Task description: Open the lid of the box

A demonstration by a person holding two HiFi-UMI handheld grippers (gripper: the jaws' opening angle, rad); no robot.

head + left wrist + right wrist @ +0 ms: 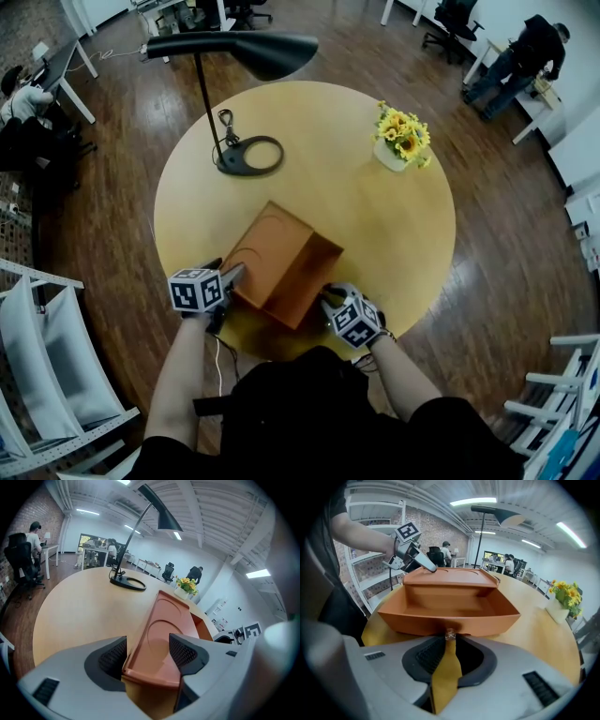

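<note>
An orange box [302,284] sits near the front edge of the round table [412,244]. Its lid [267,242] is tilted up on the far left side, so the empty inside [450,603] shows in the right gripper view. My left gripper [230,277] is shut on the lid's [164,630] near edge, one pad on each face. At the box's front wall, my right gripper [328,298] pinches a yellow ribbon tab [446,667] that runs from a small metal stud on the box. The left gripper [415,558] also appears in the right gripper view, on the lid [445,576].
A black desk lamp [248,155] stands at the table's back left, its shade over the far edge. A white pot of yellow flowers [401,141] is at the back right. White shelving [37,366] stands left of me. People sit at desks beyond.
</note>
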